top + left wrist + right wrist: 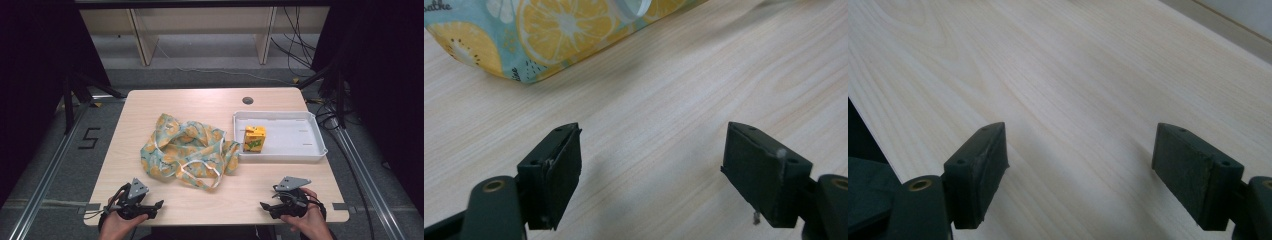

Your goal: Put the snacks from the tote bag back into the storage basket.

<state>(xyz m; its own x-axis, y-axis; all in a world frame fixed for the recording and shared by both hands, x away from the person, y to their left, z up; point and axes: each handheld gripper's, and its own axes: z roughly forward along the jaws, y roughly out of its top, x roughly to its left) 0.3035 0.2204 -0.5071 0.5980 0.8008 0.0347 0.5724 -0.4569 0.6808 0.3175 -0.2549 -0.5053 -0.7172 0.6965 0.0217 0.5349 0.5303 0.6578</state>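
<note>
The right tongs (1080, 180) stand wide apart, their two black jaws rising from the bottom edge with nothing between them. Under and ahead of them runs the pale wood-grain tabletop (1063, 75). Its edge crosses far ahead to the right of the tongs.

Wooden table (210, 102) was evenly lit from above while the surrounding room was left in darkness.

Soft, short shadows were cast beneath the fruit-print bag (187, 150) and the white tray (300, 116), and no harsh glare was recorded. In the left gripper view, the bag (549, 30) was rendered slightly soft and faint shadows were thrown under the black jaws. In the right gripper view, the far table edge (1218, 25) was blurred.
</note>
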